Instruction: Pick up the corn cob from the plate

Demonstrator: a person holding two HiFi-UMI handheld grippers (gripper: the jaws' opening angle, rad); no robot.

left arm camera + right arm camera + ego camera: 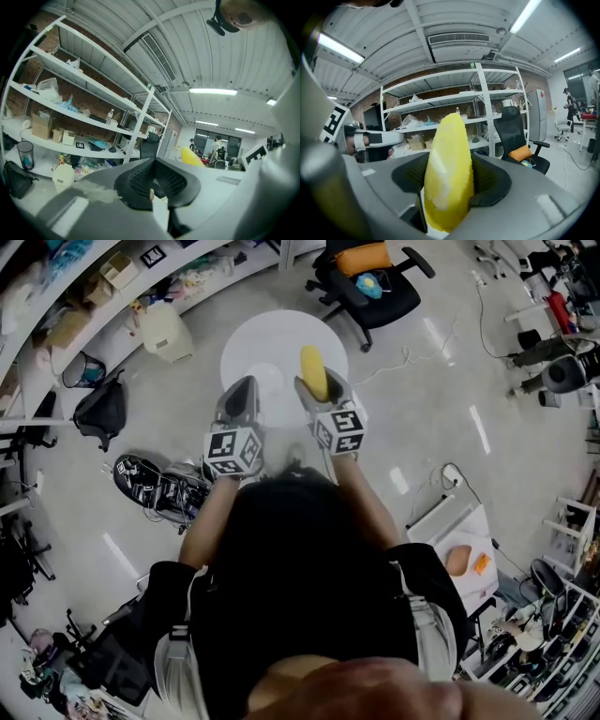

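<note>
Head view, with both gripper views. The corn cob (448, 174) stands between the jaws of the right gripper (319, 388), which are spread wide and pressed against its flanks. The ribbed pads cup the thick lower half, while the tapered tip projects beyond them towards 12 o'clock. A grip low on the body rather than at the narrow tip probably keeps the rounded cob from pivoting or sliding out. From the head, the cob appears over the round white table (251, 338) at 12 o'clock of the person. In the right gripper view only shelving (440, 101) and an office chair (520, 136) show behind it, so it is judged to be clear of the surface, with the pick-up essentially accomplished. The plate cannot be told apart from the white table top. The left gripper (242, 390) hangs just beside the right, at its 9 o'clock. Its jaws are drawn together with nothing between them, apparently parked out of the way because a single grip suffices. From its camera the yellow tip shows at 3 o'clock. The main risk is slippage of the smooth, tapered cob if the grip loosens.
</note>
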